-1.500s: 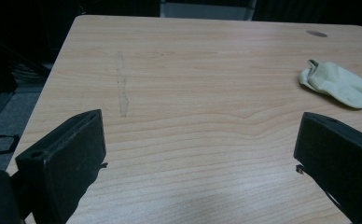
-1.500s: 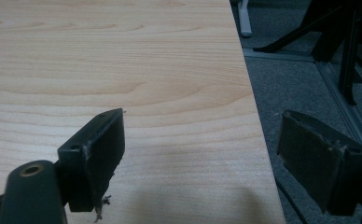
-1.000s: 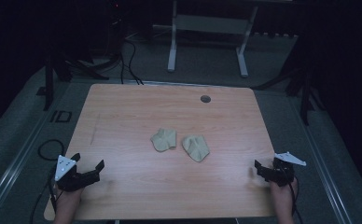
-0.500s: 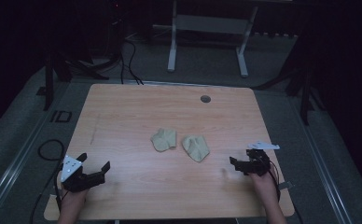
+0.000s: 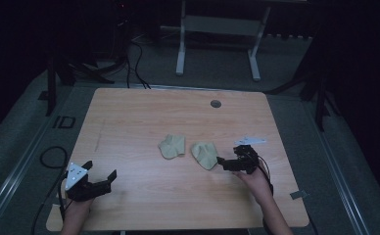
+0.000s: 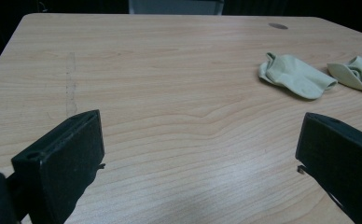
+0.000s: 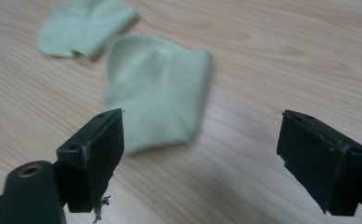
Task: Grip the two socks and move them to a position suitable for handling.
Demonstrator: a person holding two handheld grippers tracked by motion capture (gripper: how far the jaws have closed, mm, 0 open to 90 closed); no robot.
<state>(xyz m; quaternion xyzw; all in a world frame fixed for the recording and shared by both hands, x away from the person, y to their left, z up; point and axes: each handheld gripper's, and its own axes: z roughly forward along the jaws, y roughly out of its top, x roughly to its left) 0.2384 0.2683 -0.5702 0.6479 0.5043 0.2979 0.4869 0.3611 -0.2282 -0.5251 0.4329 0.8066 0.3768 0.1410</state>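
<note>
The right tool [image 5: 221, 161], jaws spread, is now reaching the nearer sock [image 5: 204, 154], having moved in from the desk [image 5: 144, 112] edge, readying a grasp

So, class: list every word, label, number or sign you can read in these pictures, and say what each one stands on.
"ID": pale letters on the grey floor mat to the left of the table, in the high view.
No readable text on the two socks, the left gripper, the right gripper or the table's round grey plug.
</note>
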